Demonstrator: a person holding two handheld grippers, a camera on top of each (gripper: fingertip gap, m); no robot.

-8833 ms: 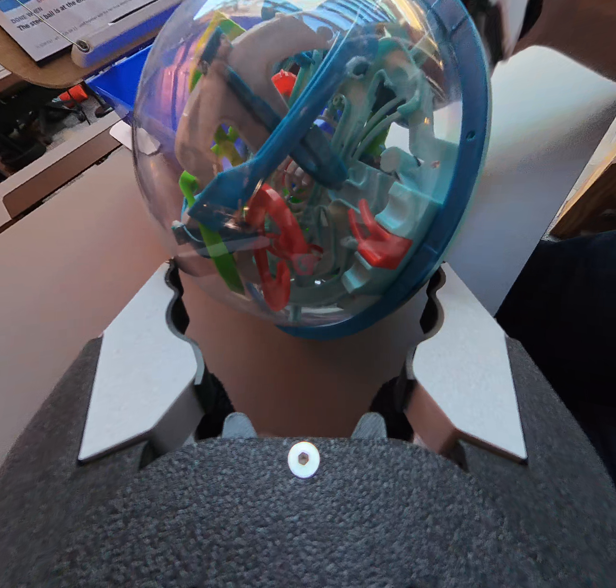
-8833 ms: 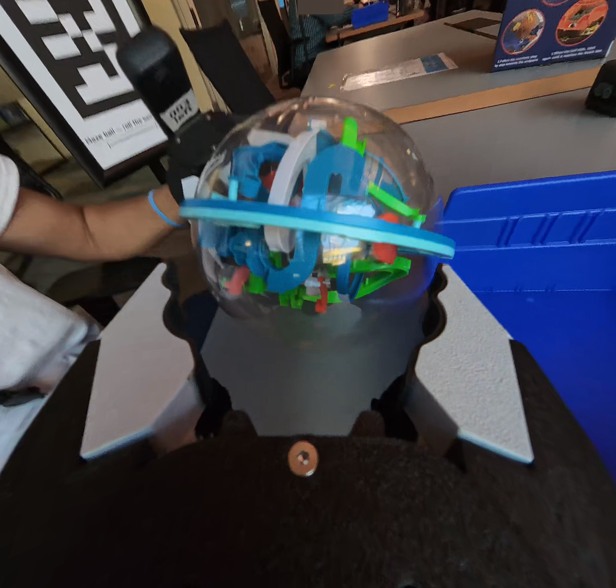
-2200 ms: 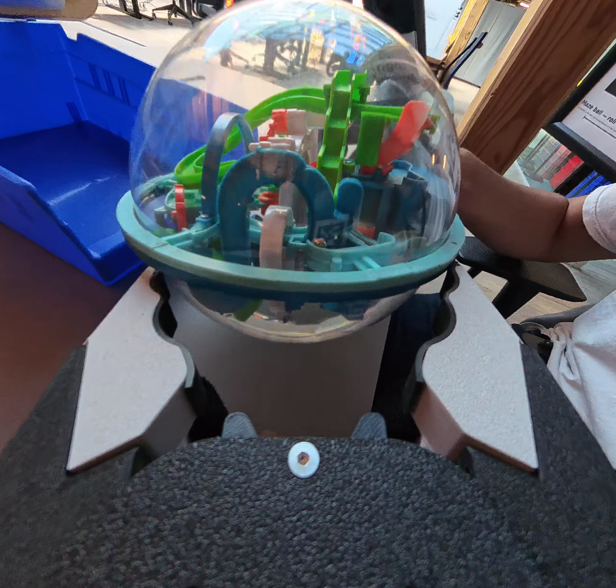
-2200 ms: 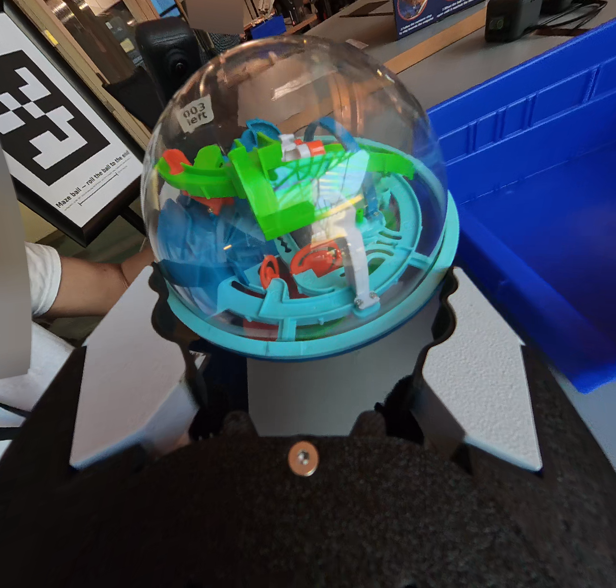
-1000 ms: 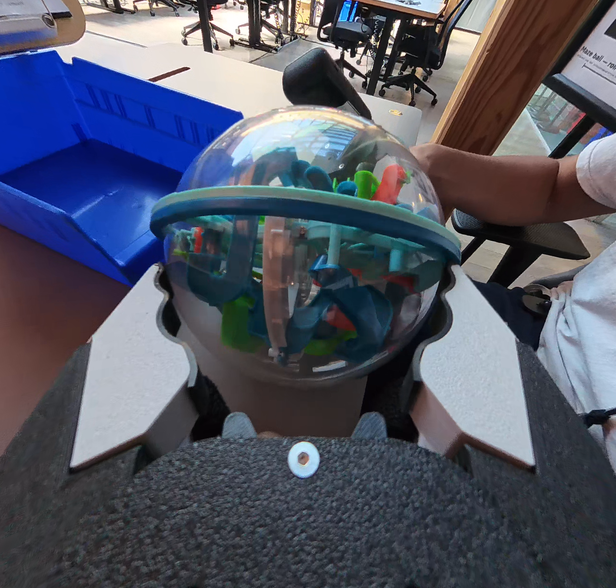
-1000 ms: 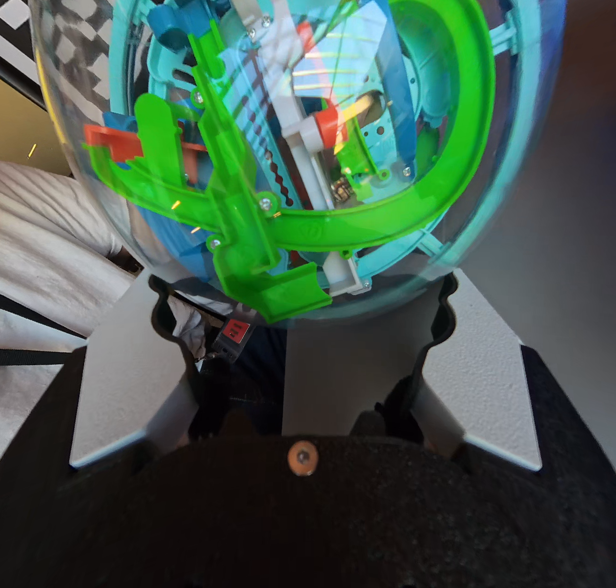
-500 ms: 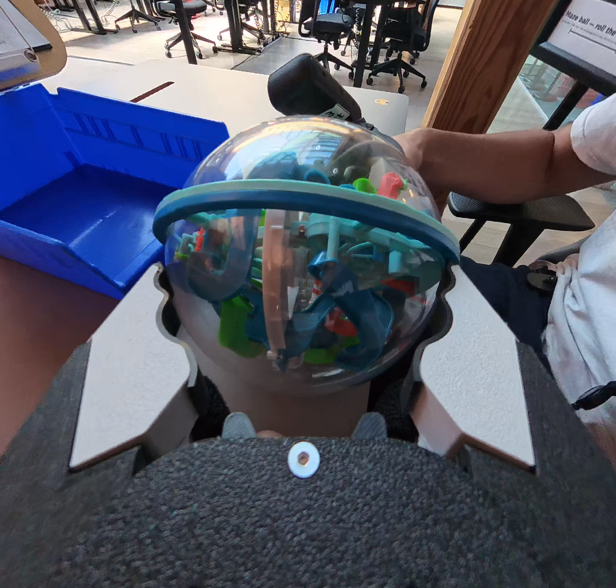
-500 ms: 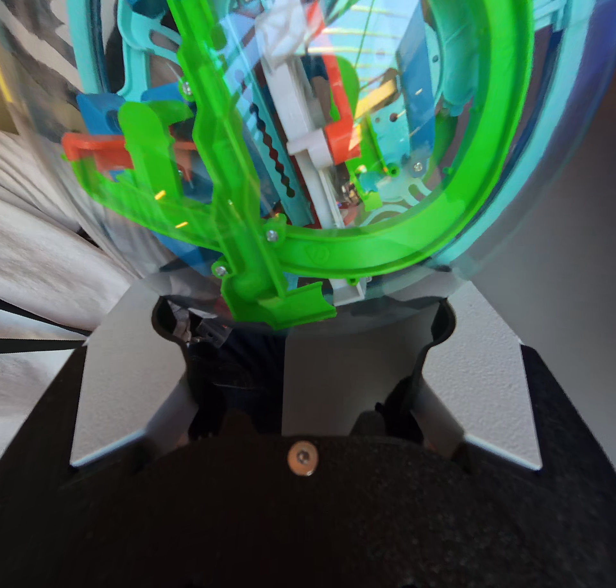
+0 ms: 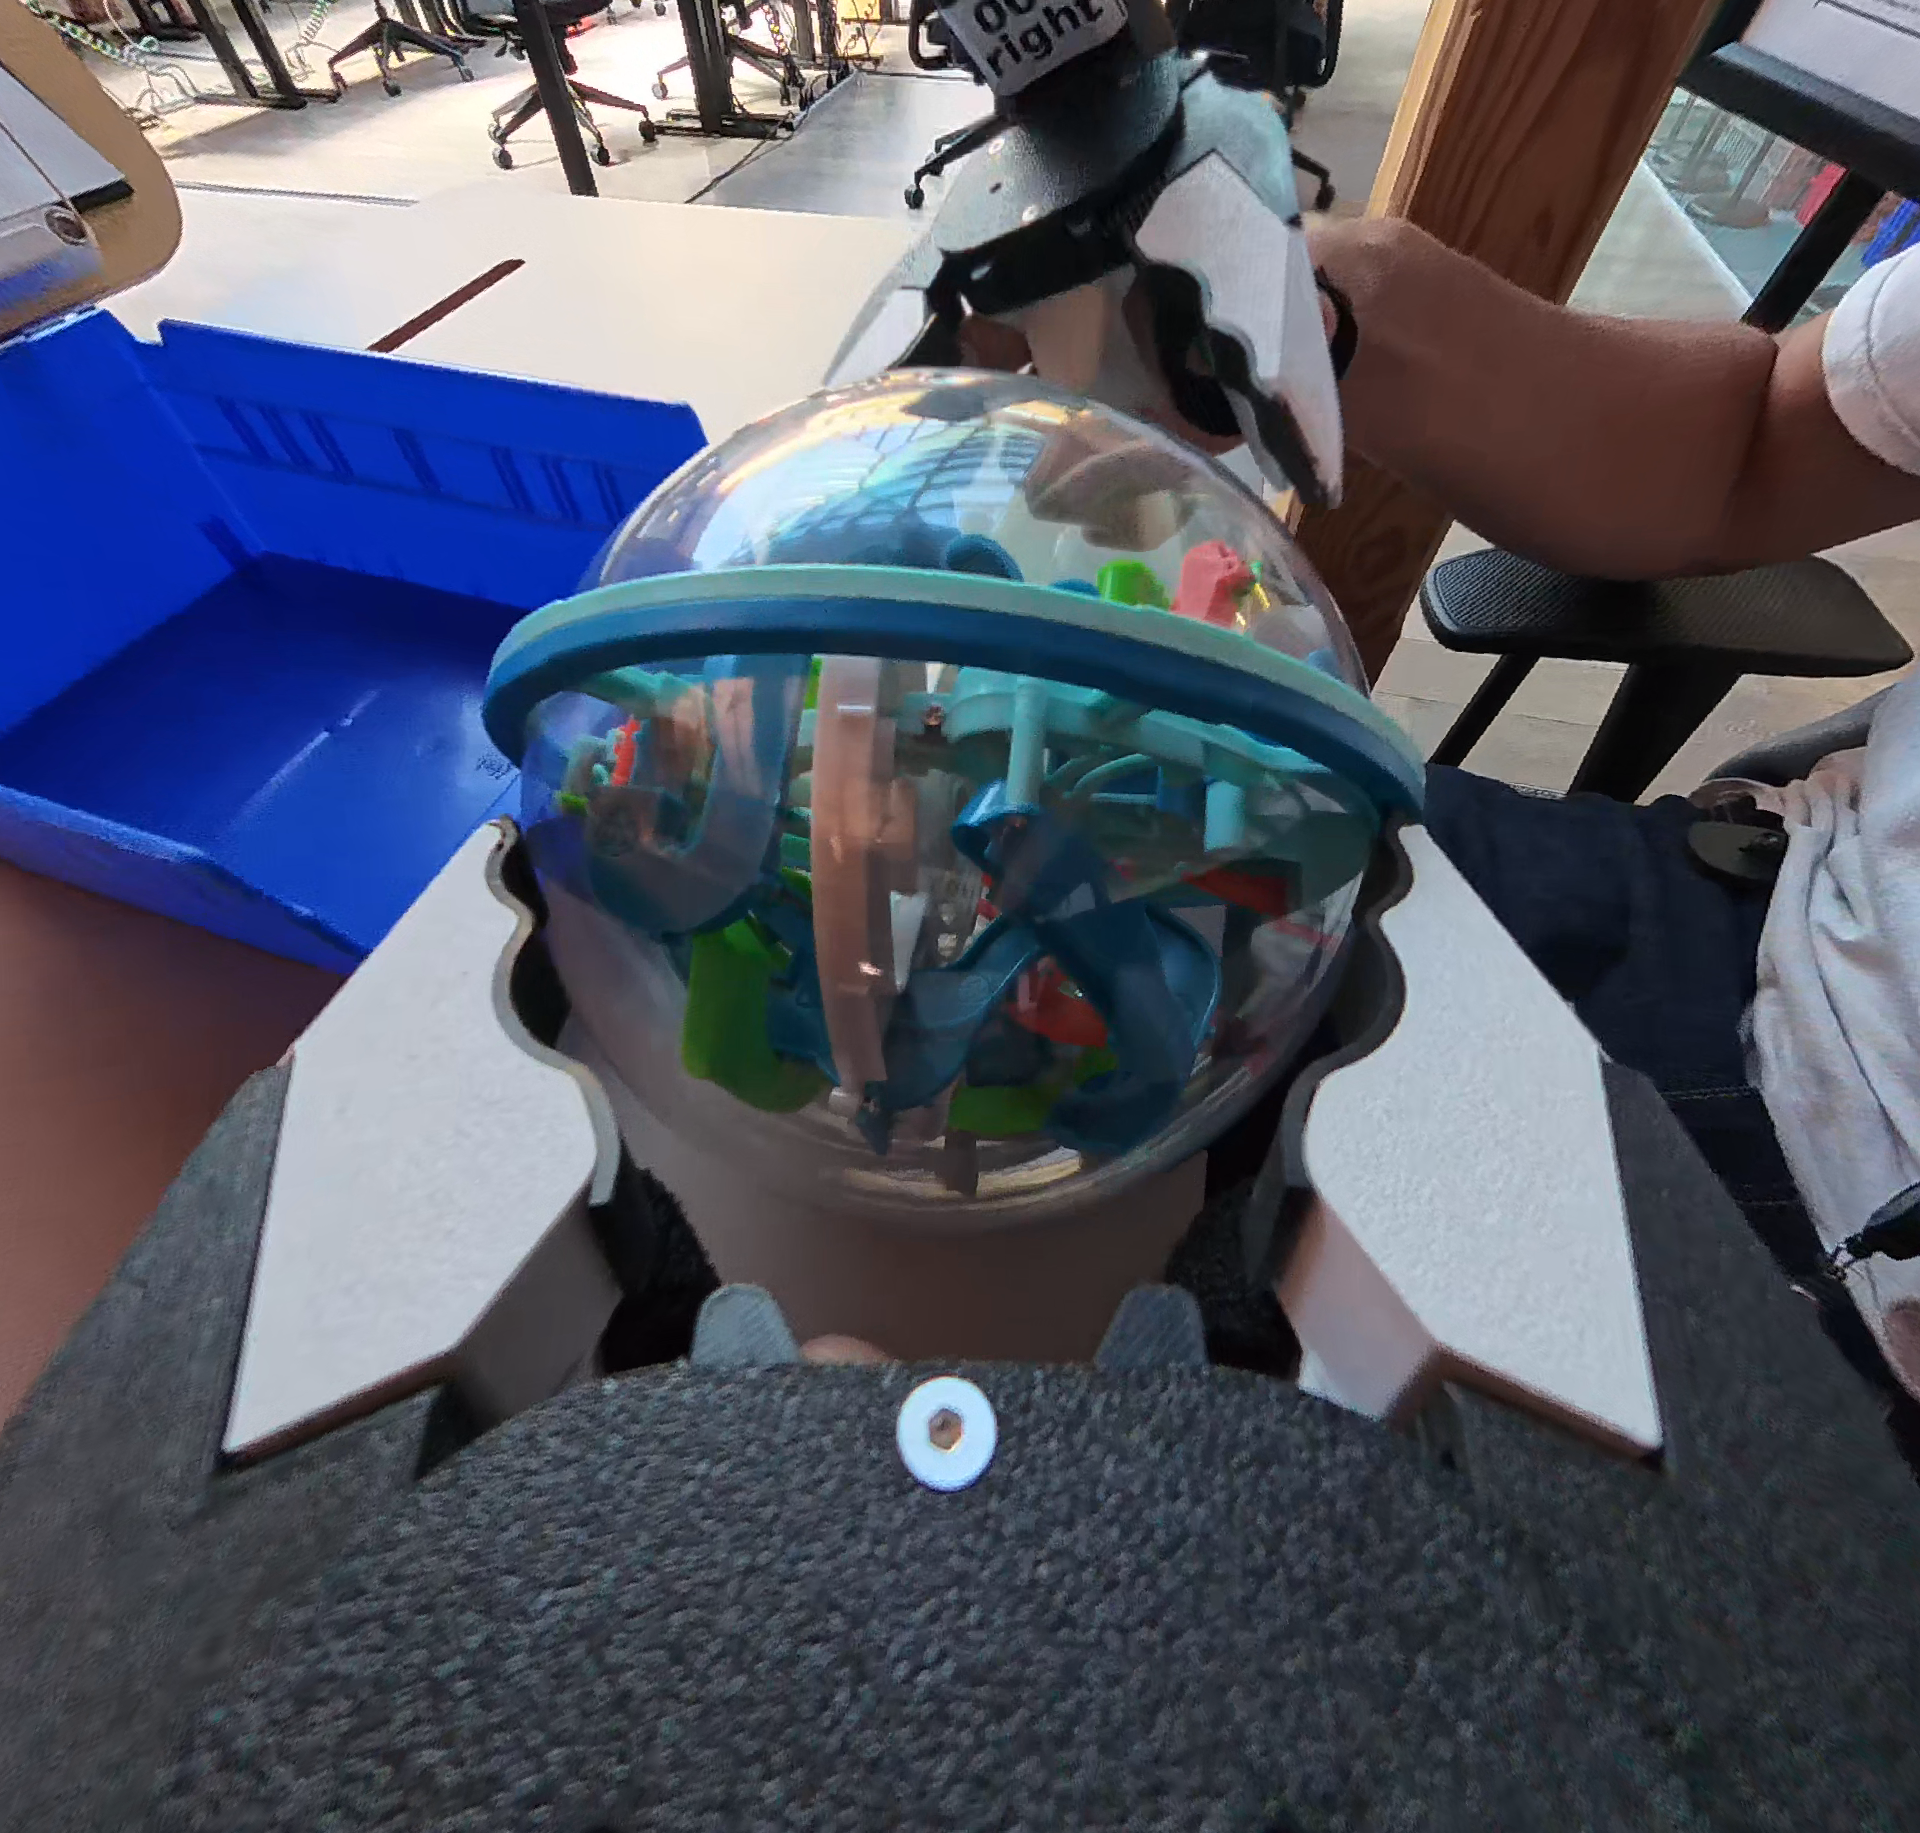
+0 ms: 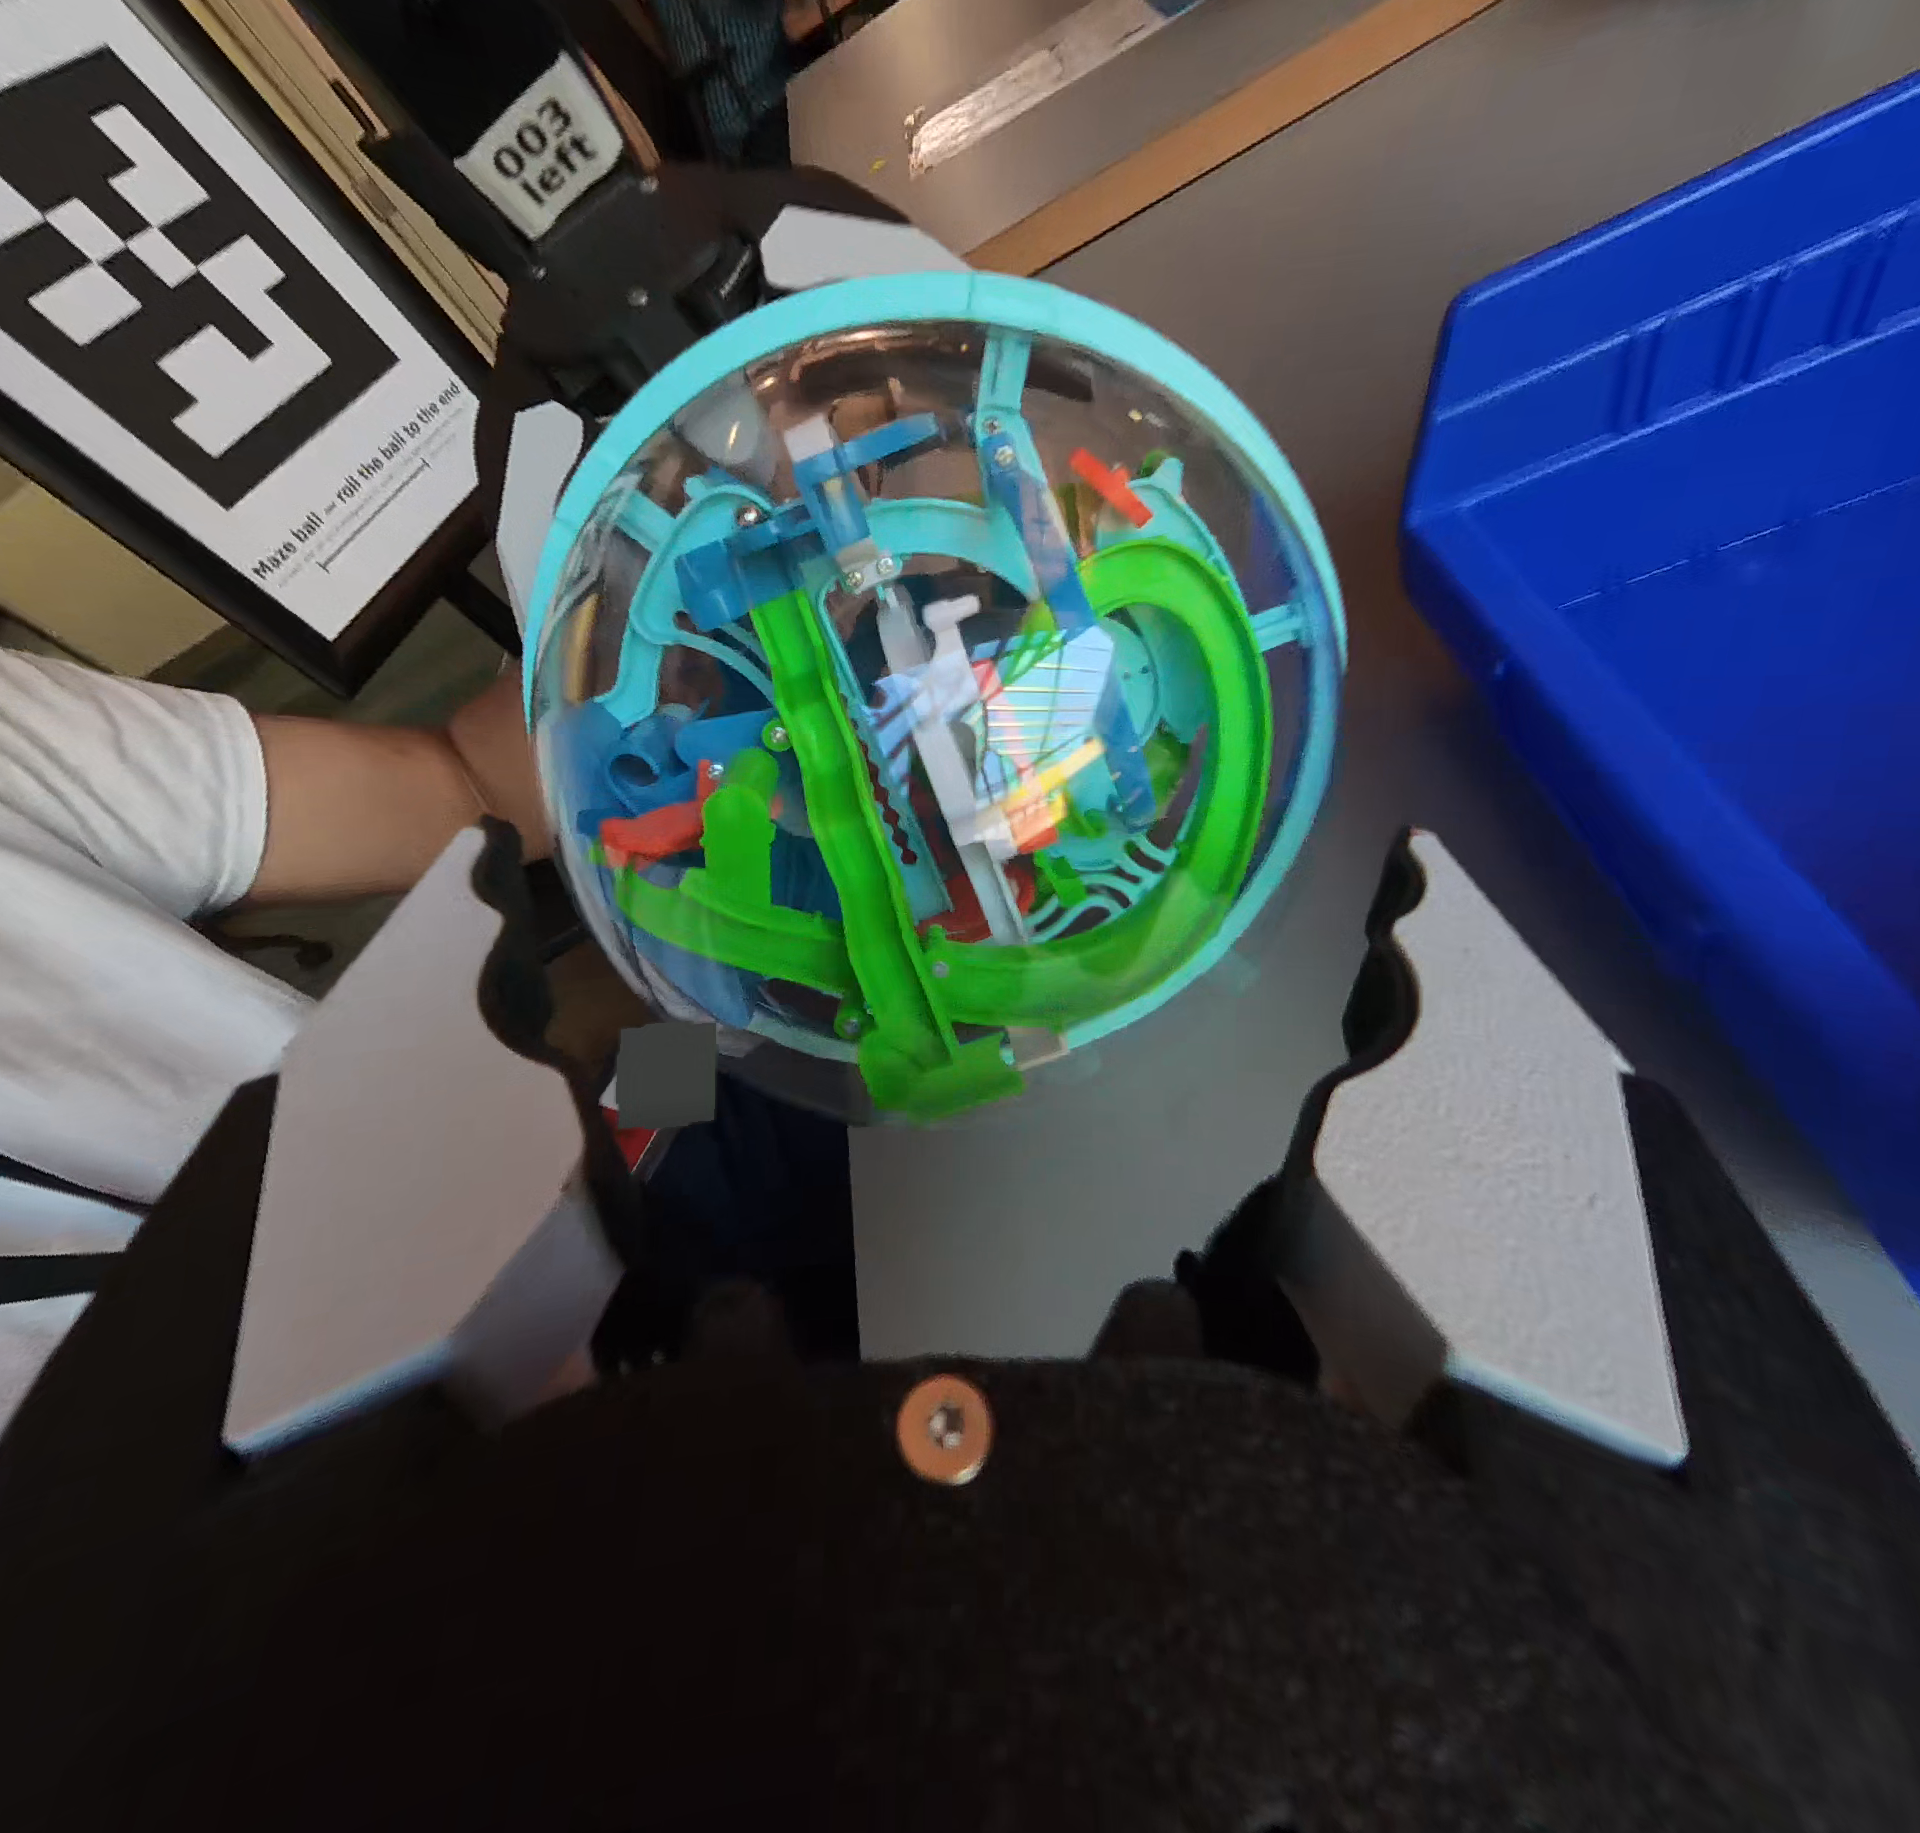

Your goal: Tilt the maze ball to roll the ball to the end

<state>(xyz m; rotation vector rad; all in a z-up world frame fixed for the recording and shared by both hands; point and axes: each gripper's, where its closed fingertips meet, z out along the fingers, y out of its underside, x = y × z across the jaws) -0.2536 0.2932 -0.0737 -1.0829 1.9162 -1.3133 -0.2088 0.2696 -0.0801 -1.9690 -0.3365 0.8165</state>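
The maze ball (image 9: 935, 796) is a clear sphere with a blue-teal ring and green, blue and red tracks inside. My left gripper (image 9: 945, 848) is shut on it, both pads pressed against its lower half, the ring tilted down to the right. My right gripper (image 10: 945, 848) is open: the ball (image 10: 925, 703) sits ahead of its fingertips, with a gap on the right side. In the left wrist view the right gripper (image 9: 1081, 401) hovers above and behind the ball. The left gripper (image 10: 675, 370) shows behind the ball. I cannot make out the small ball inside.
A blue bin (image 9: 260, 640) stands on the table to the left; it is on the right in the right wrist view (image 10: 1714, 536). A person's arm (image 9: 1558, 433) and a wooden post (image 9: 1507, 173) are to the right. A marker sign (image 10: 187, 277) stands behind.
My right gripper has pulled back from the ball, which filled its view half a second ago and now sits ahead of its fingertips. My left gripper keeps its hold; the ball barely moved.
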